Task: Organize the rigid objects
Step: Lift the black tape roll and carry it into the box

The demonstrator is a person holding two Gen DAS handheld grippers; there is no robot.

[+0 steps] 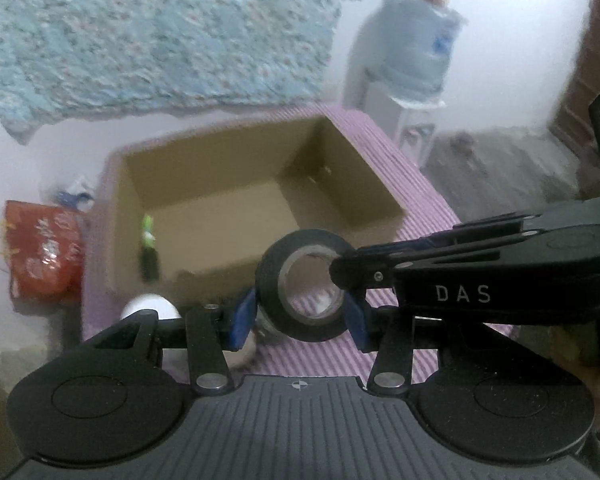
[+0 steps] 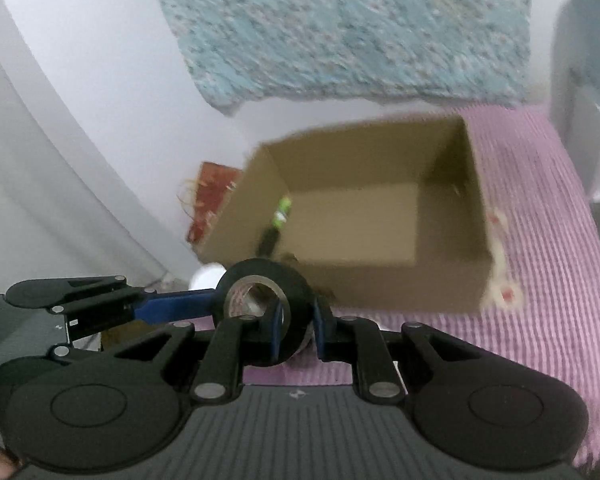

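**Tape roll held by both grippers before the open carton**

Cardboard box [image 1: 256, 200] serves as the landmark: it stands open-topped on a pink striped cloth [image 1: 416, 184]. To the right of the box the cloth runs bare to its edge, beyond which lies grey floor. Behind the box a pale wall rises, with a blue patterned fabric [image 1: 160, 32] hanging above. Left of the box a red bag [image 1: 44, 252] sits low against the wall. Inside the box, along its left wall, lies a green-and-black object [image 1: 148, 248], too blurred to identify; the rest of the box floor is bare.

In front of the box's near wall, raised off the cloth, is the black tape roll [image 1: 304, 284]. The left gripper [image 1: 300, 312] spans the roll's outer rim, one blue pad on each side, partly spread. The right gripper [image 2: 296, 324] has its pads nearly pressed together, pinching the roll's band with one finger through the core. A white round object [image 1: 150, 308] lies just left of the roll.
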